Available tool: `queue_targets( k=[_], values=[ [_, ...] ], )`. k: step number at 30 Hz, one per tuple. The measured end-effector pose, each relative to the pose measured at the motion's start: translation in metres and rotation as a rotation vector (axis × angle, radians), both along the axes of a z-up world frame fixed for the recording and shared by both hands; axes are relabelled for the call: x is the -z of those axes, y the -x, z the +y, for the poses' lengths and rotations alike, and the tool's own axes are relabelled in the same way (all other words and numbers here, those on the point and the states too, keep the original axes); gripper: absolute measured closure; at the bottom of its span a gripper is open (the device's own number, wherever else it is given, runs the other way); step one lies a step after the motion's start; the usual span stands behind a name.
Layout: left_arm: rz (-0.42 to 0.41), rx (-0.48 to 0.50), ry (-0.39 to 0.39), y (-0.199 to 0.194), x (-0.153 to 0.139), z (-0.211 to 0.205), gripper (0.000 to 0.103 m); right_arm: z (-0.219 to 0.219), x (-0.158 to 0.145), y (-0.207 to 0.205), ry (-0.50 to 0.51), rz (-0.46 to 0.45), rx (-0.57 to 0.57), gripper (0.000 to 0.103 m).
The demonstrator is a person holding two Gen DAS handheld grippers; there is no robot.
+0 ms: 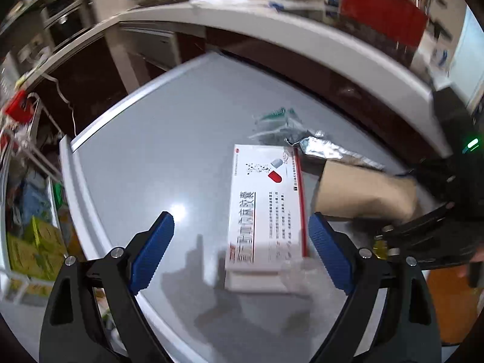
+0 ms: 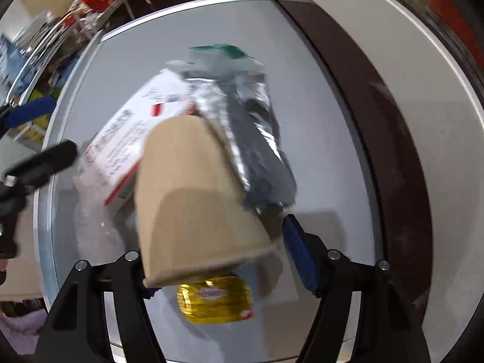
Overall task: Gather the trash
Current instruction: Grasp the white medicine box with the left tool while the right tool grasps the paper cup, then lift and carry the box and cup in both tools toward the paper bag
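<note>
On the grey table [image 1: 169, 139] lies a heap of trash. A white medicine box [image 1: 266, 205] with a red capsule print sits between the fingers of my left gripper [image 1: 242, 216], nearer the right pad; the jaws are open and clear of it. A brown paper cup [image 2: 193, 199] lies tilted, rim toward the camera, with my right gripper [image 2: 214, 224] shut on it; the cup hides the left pad. Behind it are a silver foil bag [image 2: 251, 139] and a green-topped clear packet [image 2: 224, 53]. Under the cup's rim lies a gold wrapper [image 2: 214, 299], and clear plastic film [image 2: 93, 227] is beside the box.
A white counter [image 1: 302, 30] on dark cabinets curves around the table's far side, with cluttered things on top. A wire rack [image 1: 36, 227] with bags and boxes stands off the table's left edge. The left gripper's fingers [image 2: 39, 139] show at the left of the right wrist view.
</note>
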State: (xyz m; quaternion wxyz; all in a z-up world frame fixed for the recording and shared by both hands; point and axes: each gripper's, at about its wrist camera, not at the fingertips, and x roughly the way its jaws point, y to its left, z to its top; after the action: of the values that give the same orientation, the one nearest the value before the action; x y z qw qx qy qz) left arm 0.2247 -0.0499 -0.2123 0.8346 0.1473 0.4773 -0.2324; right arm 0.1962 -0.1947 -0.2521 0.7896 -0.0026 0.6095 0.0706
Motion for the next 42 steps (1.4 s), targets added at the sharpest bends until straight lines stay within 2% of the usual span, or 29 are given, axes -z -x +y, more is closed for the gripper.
queue_targets(
  k=[3, 5, 7, 8, 10, 16, 23, 27, 28, 29, 30, 36, 42],
  values=[
    [0.053, 0.036, -0.028, -0.011, 0.017, -0.015, 0.012, -0.003, -0.006, 0.005, 0.019, -0.023, -0.018, 0.032],
    [0.075, 0.056, -0.033, -0.013, 0.024, -0.022, 0.012, -0.002, -0.011, 0.009, 0.041, -0.057, -0.041, 0.022],
    [0.102, 0.075, -0.030, -0.013, 0.030, -0.026, 0.020, 0.003, -0.018, 0.012, 0.059, -0.107, -0.087, 0.016],
    [0.114, 0.084, -0.026, -0.013, 0.032, -0.027, 0.029, 0.005, -0.021, 0.012, 0.061, -0.123, -0.104, 0.014],
    [0.117, 0.102, -0.028, -0.010, 0.035, -0.029, 0.031, 0.009, -0.025, 0.010, 0.049, -0.143, -0.137, 0.014],
    [0.114, 0.084, -0.035, -0.005, 0.035, -0.016, 0.031, 0.013, -0.022, -0.013, -0.055, -0.065, -0.158, 0.017],
    [0.127, 0.034, -0.031, 0.001, 0.033, 0.020, 0.031, 0.025, -0.019, -0.020, -0.066, -0.020, -0.190, 0.016],
    [0.111, 0.028, -0.074, 0.001, 0.035, 0.018, 0.031, 0.026, -0.010, -0.021, -0.065, 0.011, -0.163, 0.017],
    [0.106, 0.026, -0.098, 0.000, 0.037, 0.017, 0.031, 0.024, -0.007, -0.021, -0.080, 0.022, -0.152, 0.021],
    [0.108, 0.029, -0.117, 0.000, 0.040, 0.015, 0.031, 0.023, -0.005, -0.021, -0.096, 0.039, -0.140, 0.036],
    [0.112, 0.037, -0.119, 0.001, 0.043, 0.013, 0.030, 0.022, -0.002, -0.021, -0.112, 0.053, -0.132, 0.046],
    [0.133, 0.022, -0.045, 0.005, 0.041, 0.017, 0.032, 0.000, -0.011, -0.009, -0.180, 0.034, -0.092, 0.048],
    [0.095, -0.015, 0.019, 0.000, 0.020, 0.027, 0.032, -0.017, -0.033, 0.001, -0.254, -0.028, -0.048, 0.048]
  ],
)
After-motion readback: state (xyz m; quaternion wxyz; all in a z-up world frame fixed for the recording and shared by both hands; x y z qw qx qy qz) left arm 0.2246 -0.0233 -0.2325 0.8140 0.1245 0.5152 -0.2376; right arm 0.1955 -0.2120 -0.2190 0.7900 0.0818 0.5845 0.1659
